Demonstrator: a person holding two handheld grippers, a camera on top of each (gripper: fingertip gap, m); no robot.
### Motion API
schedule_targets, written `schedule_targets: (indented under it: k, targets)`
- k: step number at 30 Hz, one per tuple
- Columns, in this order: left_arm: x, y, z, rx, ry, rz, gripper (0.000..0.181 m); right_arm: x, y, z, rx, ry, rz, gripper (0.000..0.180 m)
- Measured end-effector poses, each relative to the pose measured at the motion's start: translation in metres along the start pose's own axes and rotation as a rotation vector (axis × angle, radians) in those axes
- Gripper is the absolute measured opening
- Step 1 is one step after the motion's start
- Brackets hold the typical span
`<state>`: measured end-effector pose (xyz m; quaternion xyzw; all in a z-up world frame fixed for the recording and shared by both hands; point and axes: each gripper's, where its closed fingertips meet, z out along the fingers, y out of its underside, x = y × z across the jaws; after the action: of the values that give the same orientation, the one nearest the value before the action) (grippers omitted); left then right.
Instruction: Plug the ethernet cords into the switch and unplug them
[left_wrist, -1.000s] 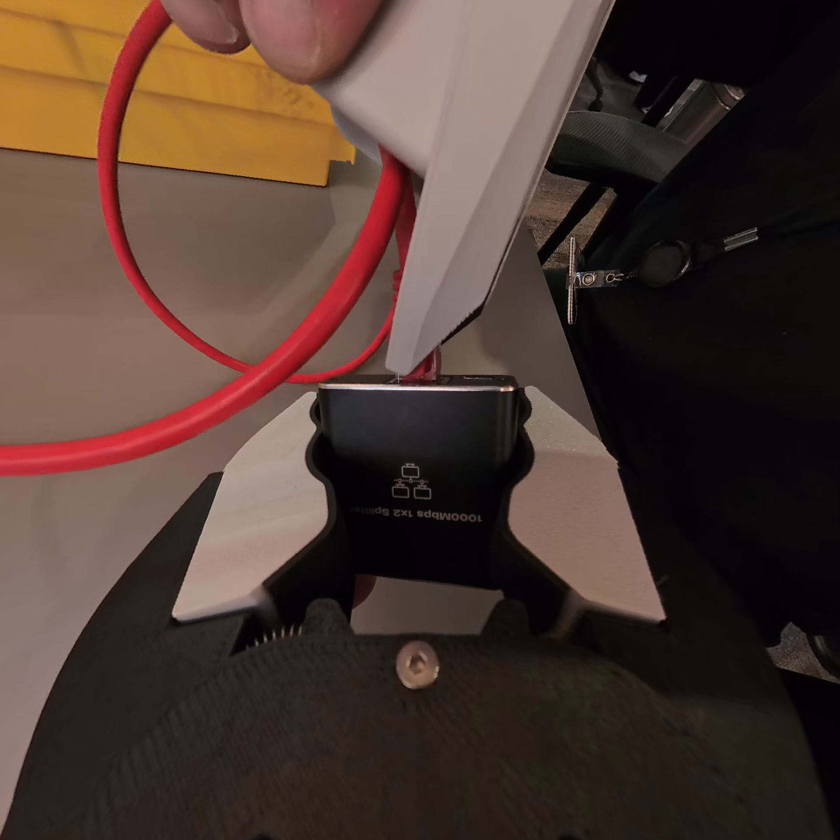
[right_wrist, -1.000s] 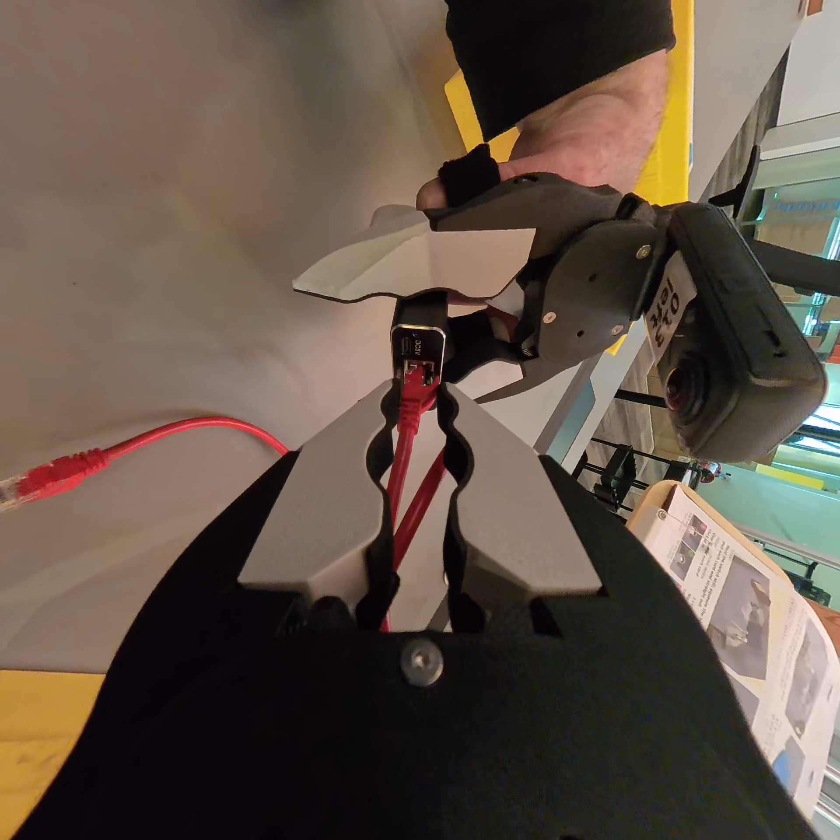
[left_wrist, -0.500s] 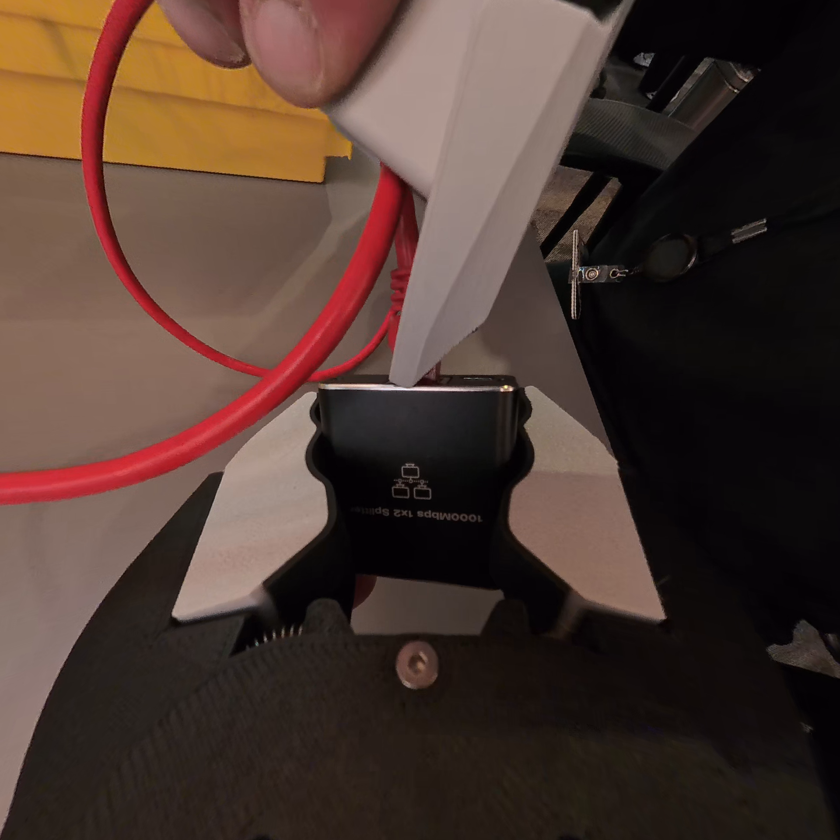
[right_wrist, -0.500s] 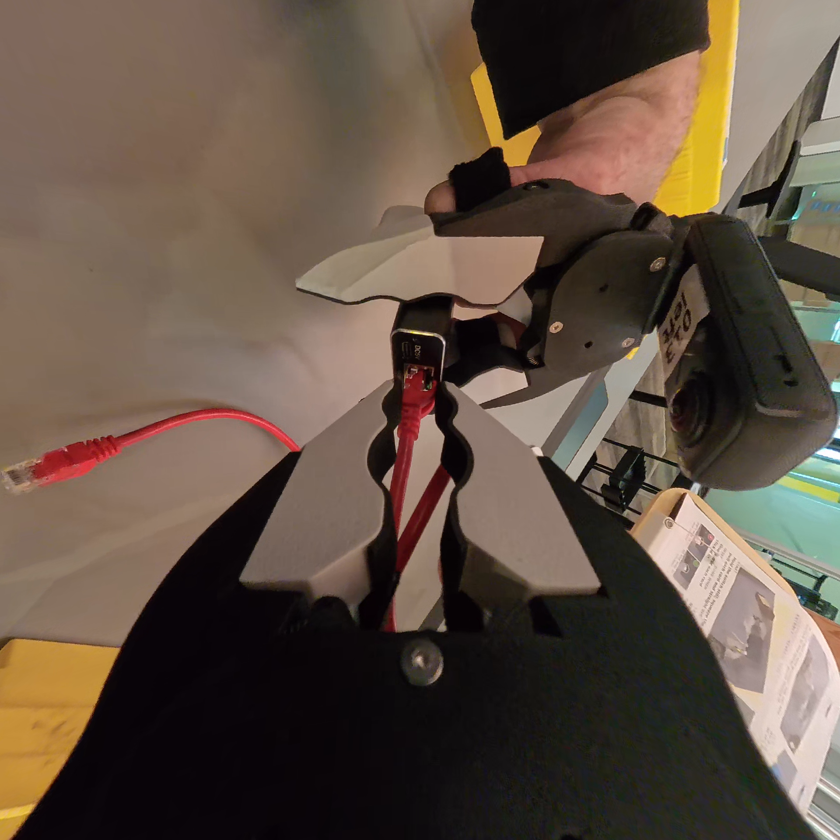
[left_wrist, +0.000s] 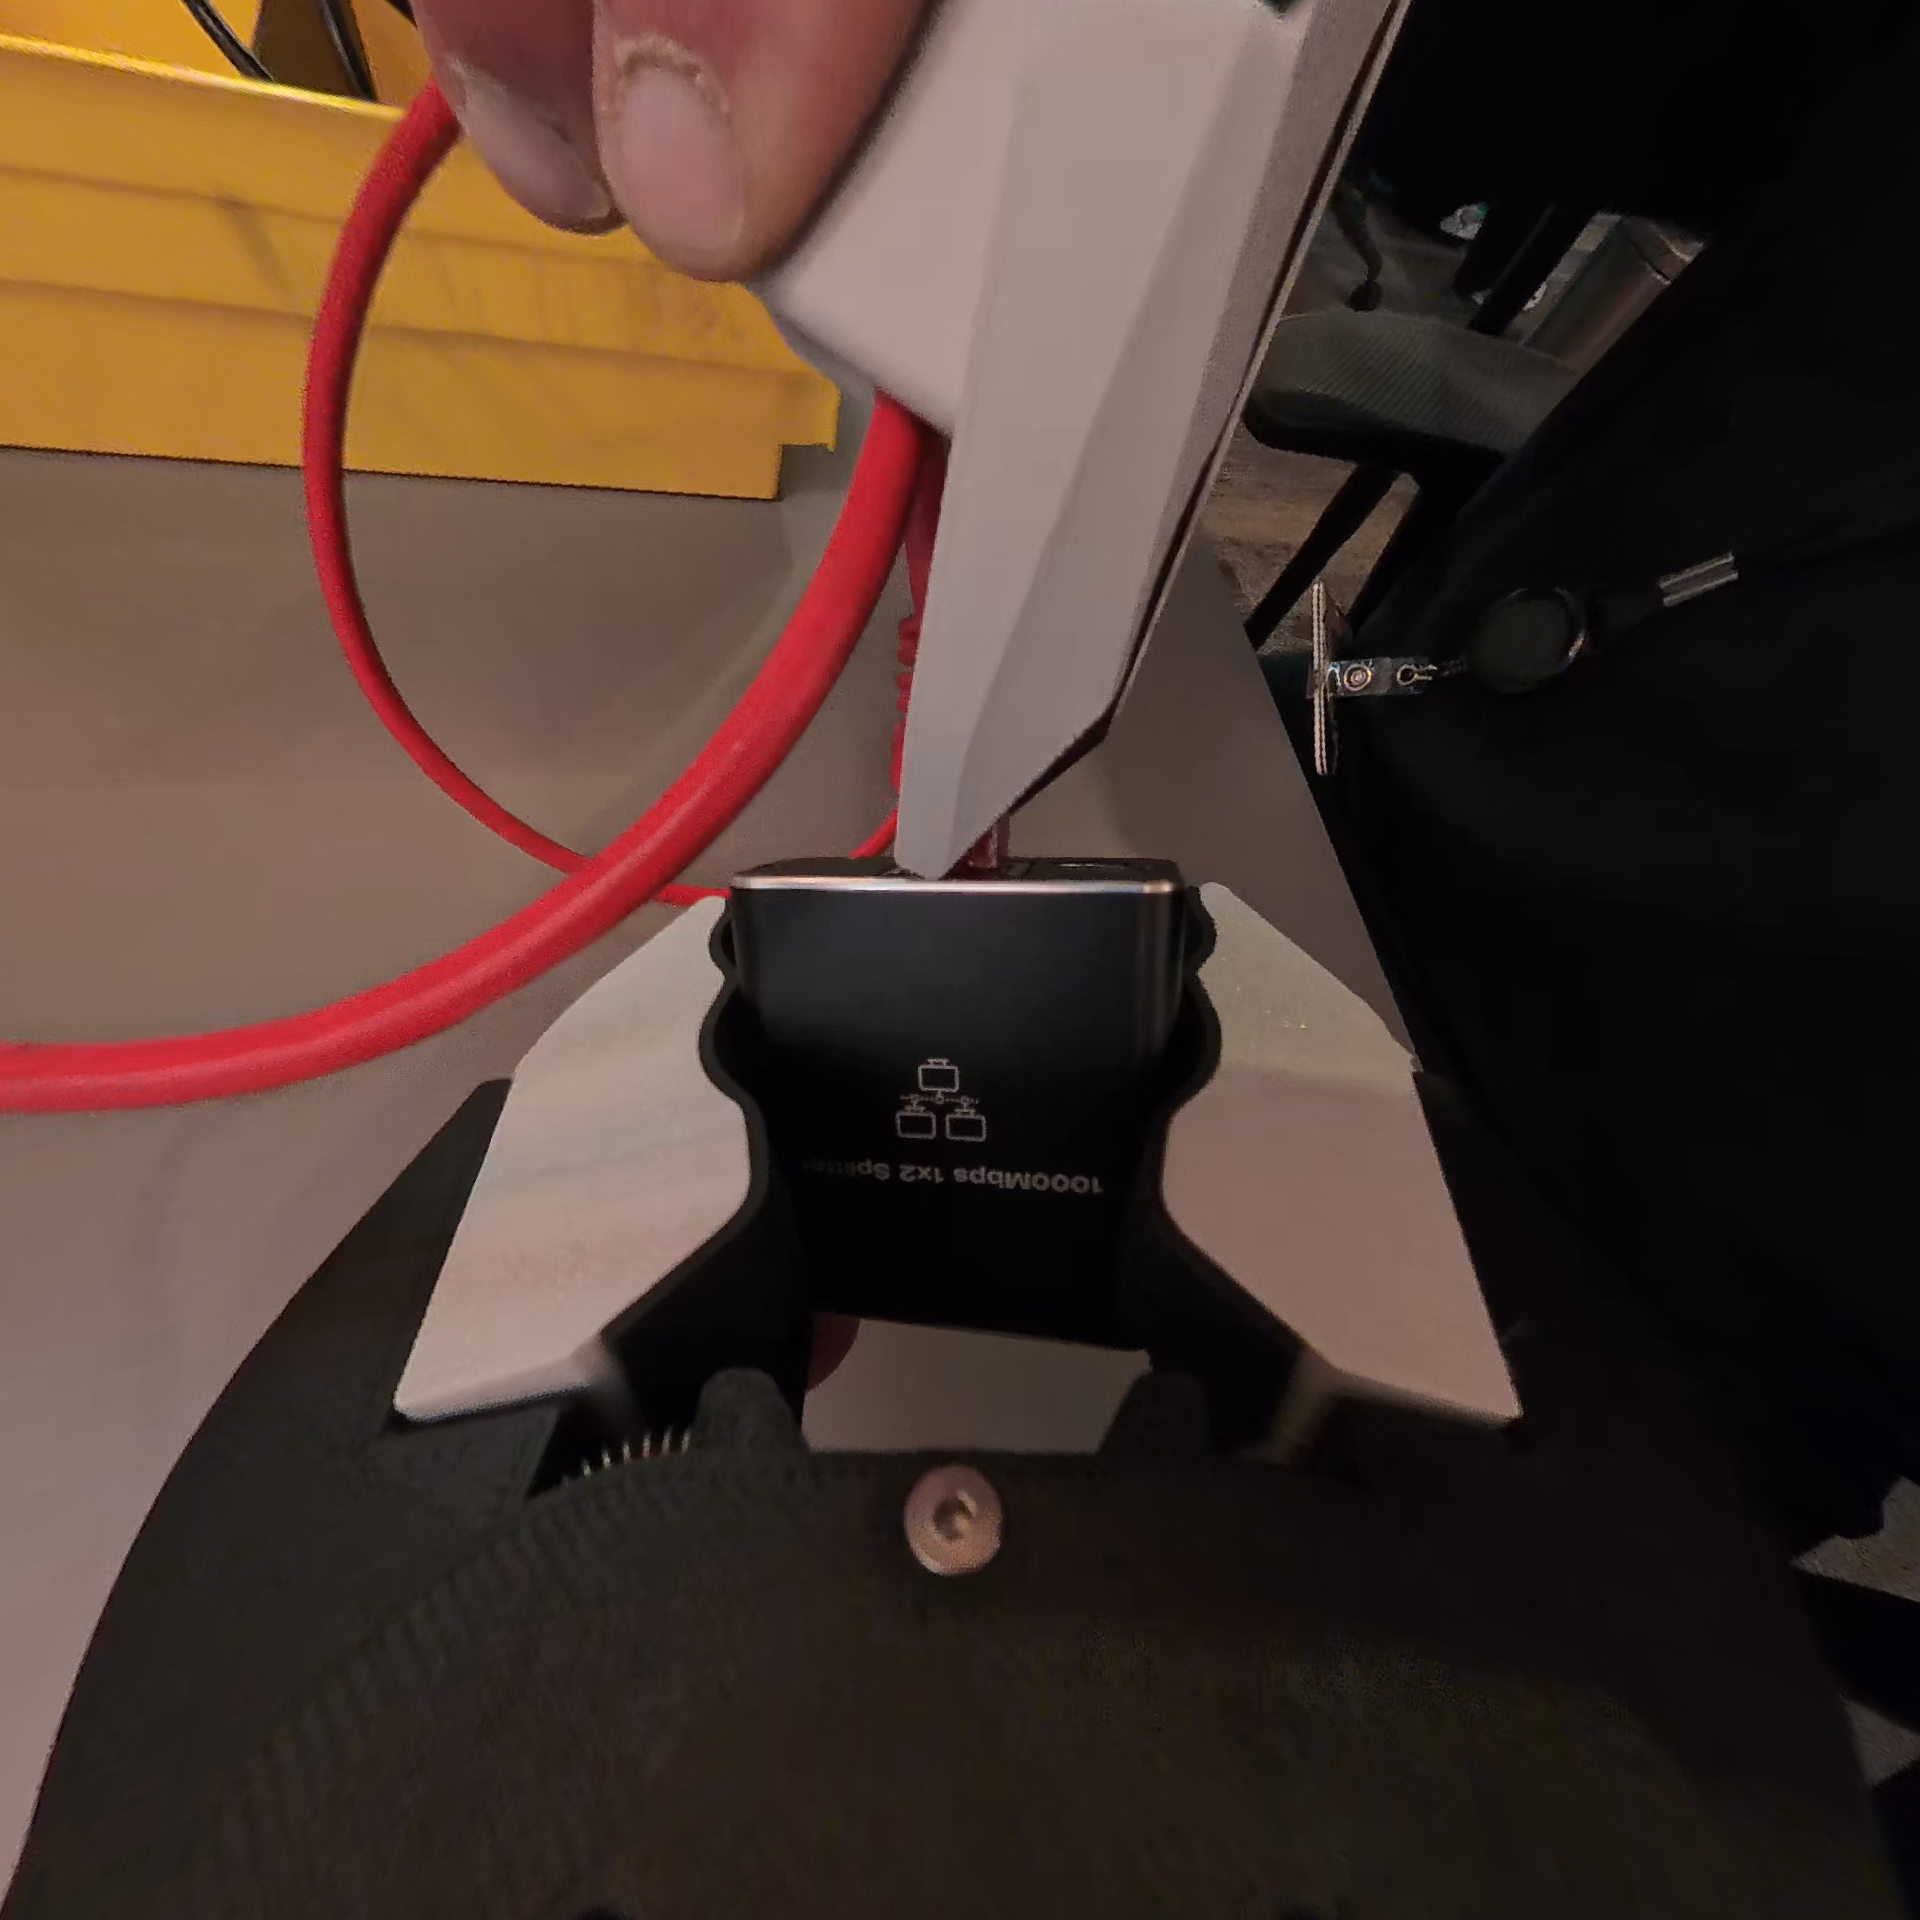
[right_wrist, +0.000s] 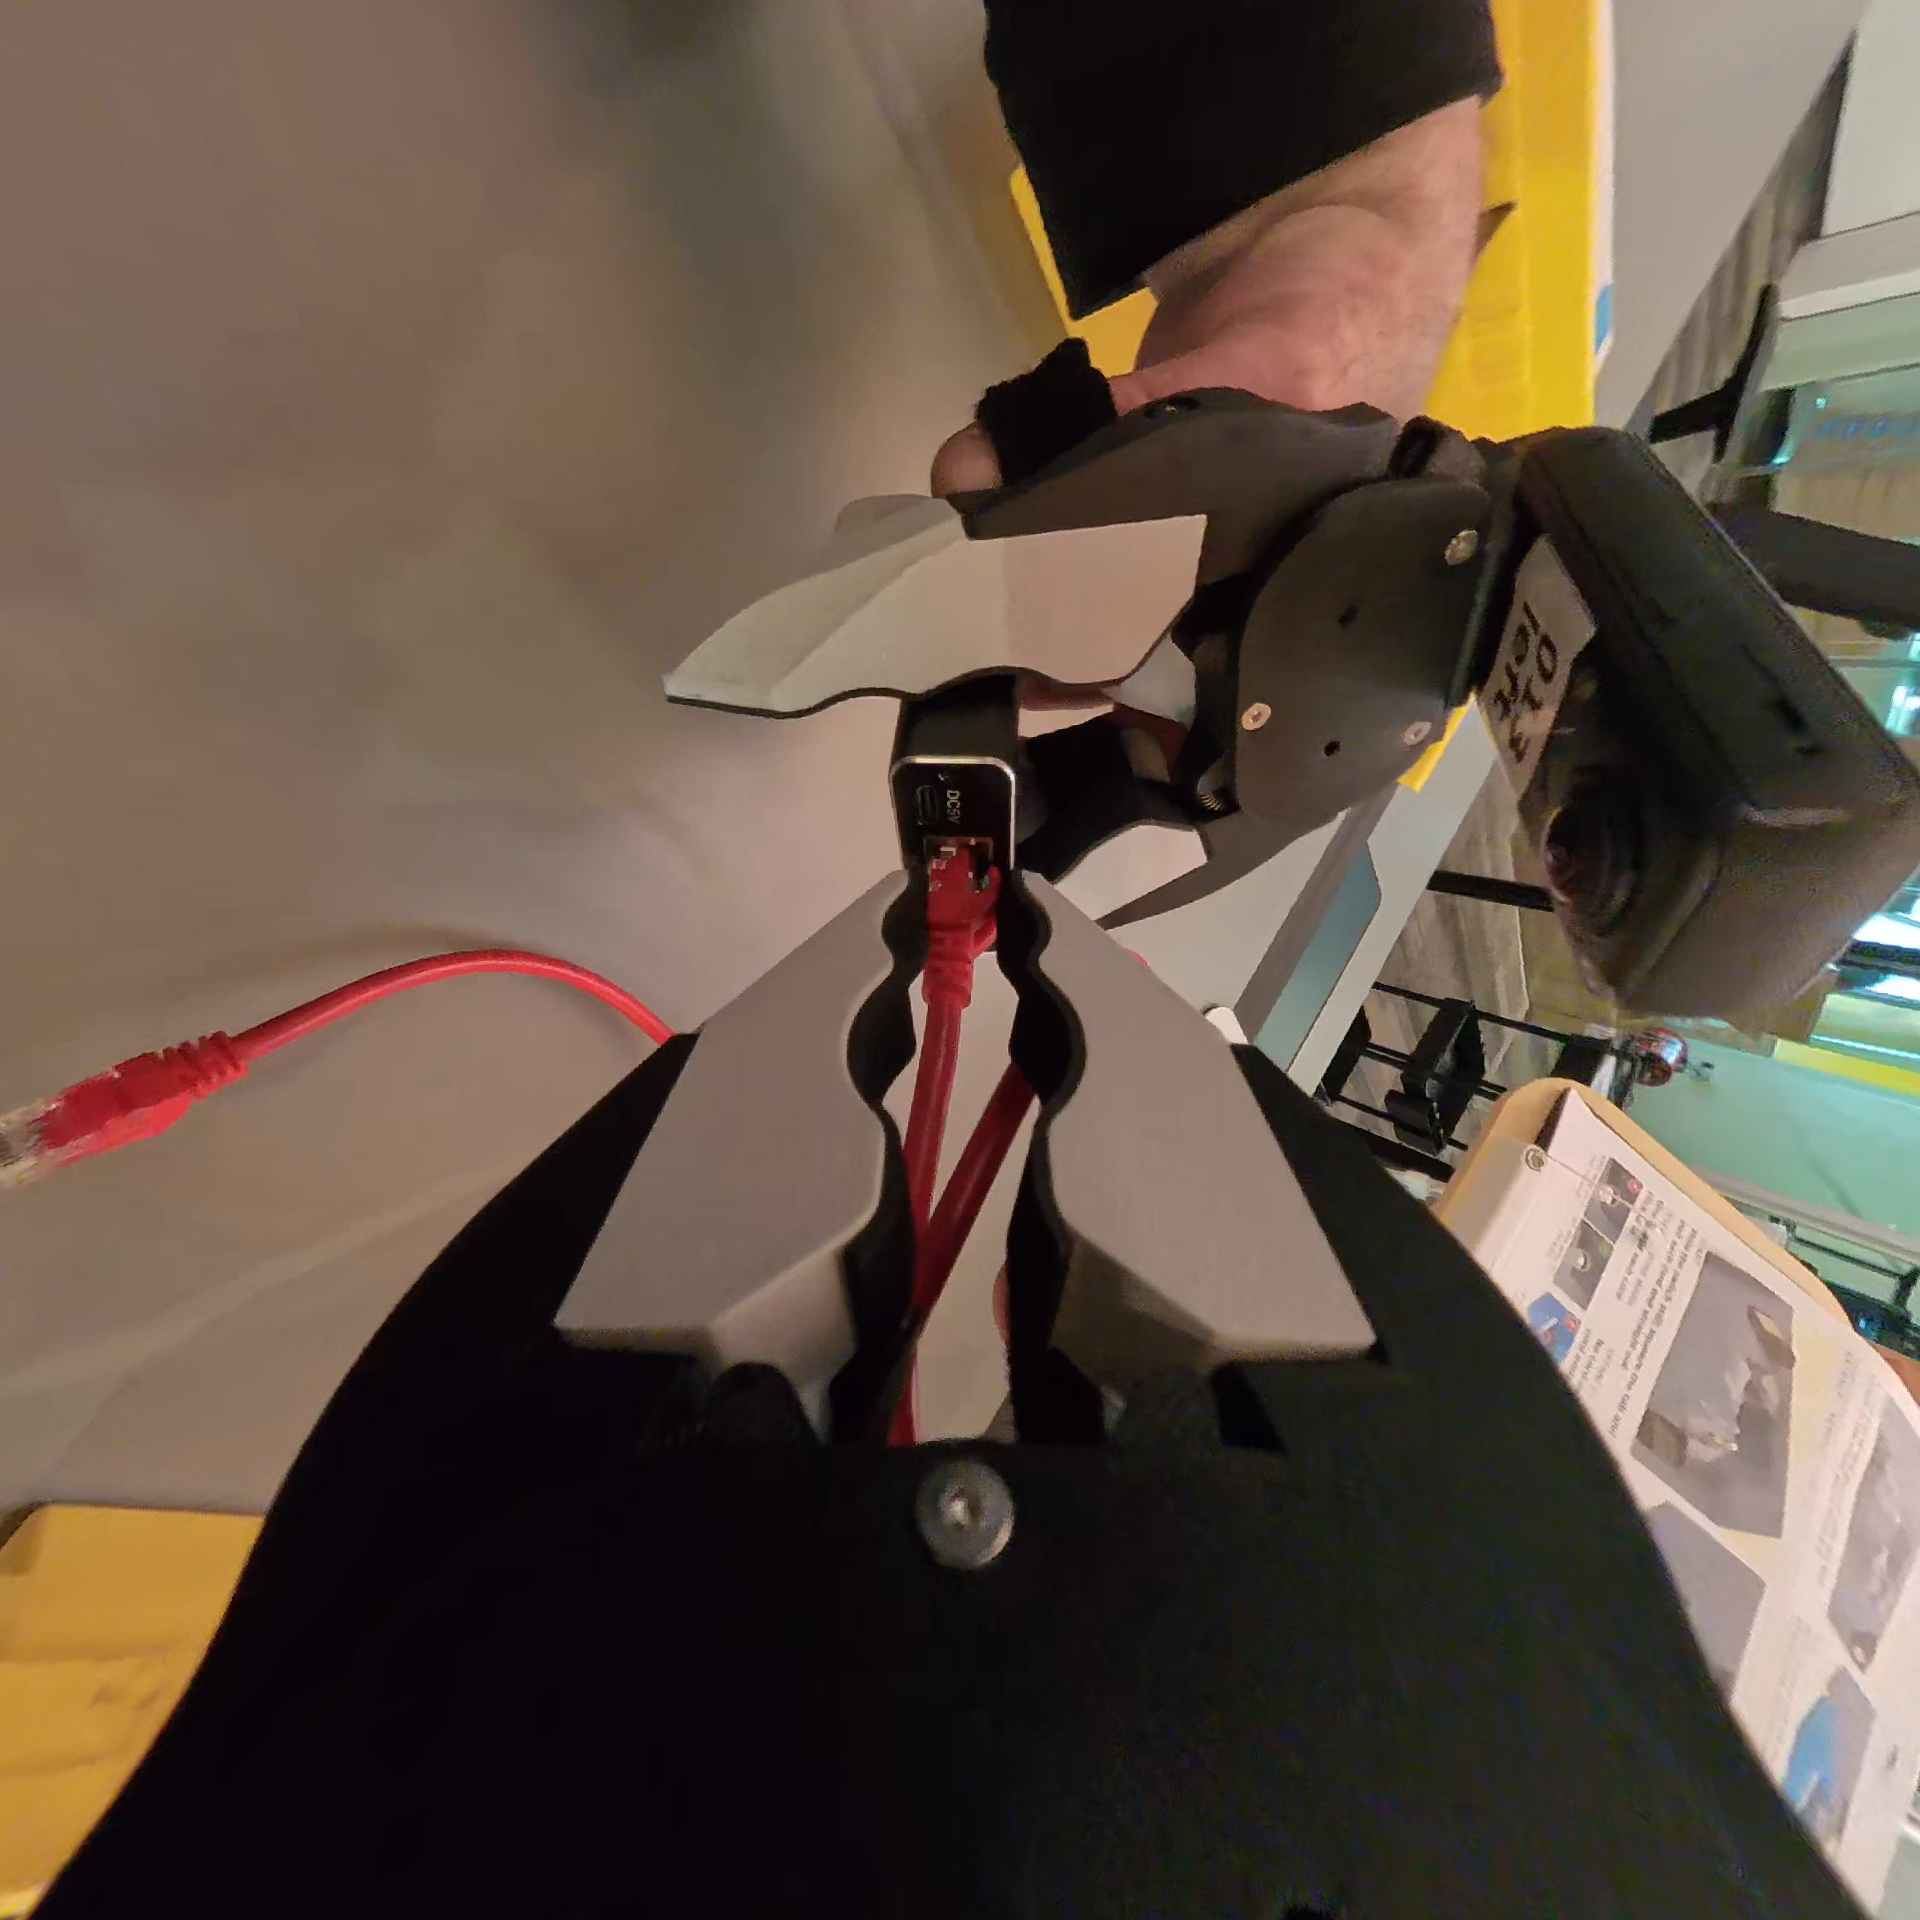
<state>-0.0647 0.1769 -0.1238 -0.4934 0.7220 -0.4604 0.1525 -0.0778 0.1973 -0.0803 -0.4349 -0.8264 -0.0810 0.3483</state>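
Note:
My left gripper (left_wrist: 956, 935) is shut on the small black switch (left_wrist: 956, 1091), gripping its two sides. The switch also shows in the right wrist view (right_wrist: 954, 758), its port end towards me. My right gripper (right_wrist: 961, 894) is shut on the red ethernet plug (right_wrist: 961, 914), which sits in the switch's port. The red cord (left_wrist: 312, 1044) loops off to the left over the table. Its other plug (right_wrist: 104, 1101) lies loose on the table. In the left wrist view one grey finger (left_wrist: 1039, 520) of the right gripper hides most of the plug.
A yellow bin (left_wrist: 416, 312) stands at the back of the grey table (left_wrist: 208, 727). A person in black with a badge reel (left_wrist: 1527, 655) is close on the right. A printed sheet (right_wrist: 1714, 1455) lies at the right. The left gripper's camera (right_wrist: 1714, 779) is nearby. Spacing between my two grippers at the tips: around 5 centimeters.
Both grippers keep their holds and the plug stays at the port. The pair has shifted slightly, and the cord loop has swung a little.

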Motion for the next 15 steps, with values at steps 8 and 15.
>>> schedule_targets:
  k: [8, 15]
  targets:
    - [-0.0062, -0.0025, -0.0041, 0.039, -0.006, -0.051, 0.076, 0.0078, 0.006, 0.0022, -0.007, 0.046, 0.024, 0.013]
    - [-0.0064, -0.0042, -0.0079, 0.045, -0.013, -0.05, 0.076, 0.0117, 0.0053, -0.0009, -0.027, 0.063, 0.01, 0.022]
